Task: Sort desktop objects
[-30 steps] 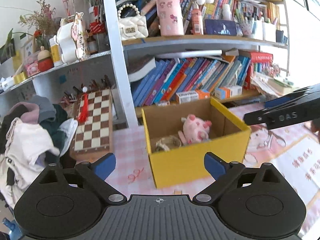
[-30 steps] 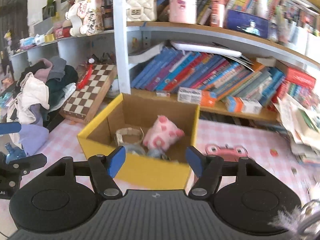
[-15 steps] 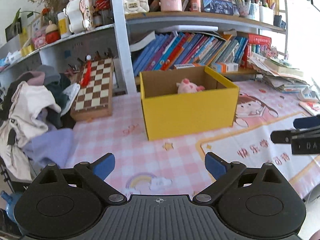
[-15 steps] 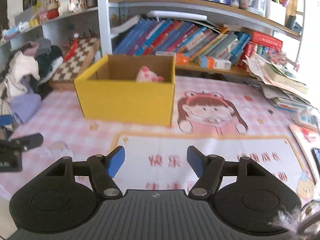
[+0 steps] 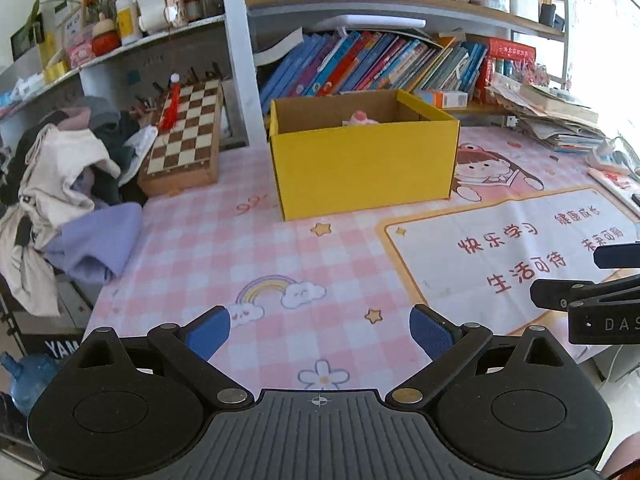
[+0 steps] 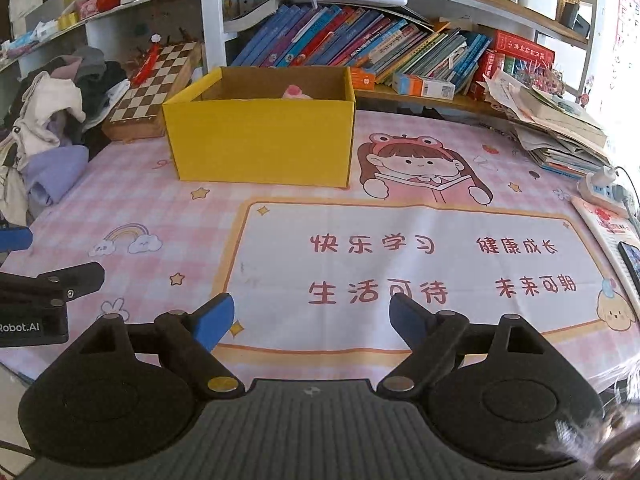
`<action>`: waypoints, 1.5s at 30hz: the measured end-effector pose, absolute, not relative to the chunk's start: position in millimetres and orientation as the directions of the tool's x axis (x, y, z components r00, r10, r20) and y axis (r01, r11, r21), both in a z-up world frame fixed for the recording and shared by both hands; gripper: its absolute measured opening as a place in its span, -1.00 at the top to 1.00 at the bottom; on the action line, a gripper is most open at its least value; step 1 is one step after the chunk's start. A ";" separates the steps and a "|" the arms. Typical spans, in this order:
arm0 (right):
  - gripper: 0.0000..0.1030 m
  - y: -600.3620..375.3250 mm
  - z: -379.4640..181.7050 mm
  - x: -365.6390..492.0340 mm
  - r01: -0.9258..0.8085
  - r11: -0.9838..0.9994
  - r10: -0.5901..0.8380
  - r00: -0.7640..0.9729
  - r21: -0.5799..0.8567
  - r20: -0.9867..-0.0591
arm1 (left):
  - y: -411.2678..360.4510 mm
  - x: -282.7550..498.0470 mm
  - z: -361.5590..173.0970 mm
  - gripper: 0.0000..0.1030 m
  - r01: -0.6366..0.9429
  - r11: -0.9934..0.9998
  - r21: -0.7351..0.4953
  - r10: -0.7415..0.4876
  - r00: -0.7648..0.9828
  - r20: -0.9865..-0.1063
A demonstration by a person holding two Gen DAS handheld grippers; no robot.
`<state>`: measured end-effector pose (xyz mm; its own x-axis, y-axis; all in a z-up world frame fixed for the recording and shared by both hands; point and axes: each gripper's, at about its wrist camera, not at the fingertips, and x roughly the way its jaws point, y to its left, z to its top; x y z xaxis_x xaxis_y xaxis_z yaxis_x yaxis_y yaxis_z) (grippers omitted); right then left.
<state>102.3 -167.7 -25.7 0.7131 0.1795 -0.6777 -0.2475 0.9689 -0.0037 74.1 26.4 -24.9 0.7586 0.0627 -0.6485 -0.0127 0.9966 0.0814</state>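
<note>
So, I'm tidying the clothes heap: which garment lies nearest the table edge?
The lilac garment, draped onto the pink checked mat; the cream and dark ones sit behind.

You get bright daylight in both views, pouring in from about two to three o'clock, where the edge washes out to white glare. The tablecloth (image 6: 400,216) is evenly lit and sharp, with only soft shadows. Straight shelves (image 5: 400,0) bow toward the rim, the corners go black, and a blurred smear sits at five o'clock in the right view.
</note>
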 end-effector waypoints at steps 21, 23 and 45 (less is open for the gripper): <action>-0.89 -168.0 -23.9 95.6 -0.271 0.962 0.186 0.705 -0.017 -0.685 | 25.1 64.5 -26.8 -1.00 -0.012 0.996 0.090 0.068 0.752 -0.656; -0.90 -167.2 -23.3 95.5 -0.274 0.962 0.187 0.705 -0.019 -0.684 | 25.6 64.5 -27.0 -1.00 -0.014 0.996 0.088 0.069 0.751 -0.657; -0.91 -164.3 -23.6 97.6 -0.294 0.955 0.192 0.693 -0.029 -0.695 | 23.8 64.3 -29.3 -1.00 -0.002 0.995 0.100 0.068 0.747 -0.661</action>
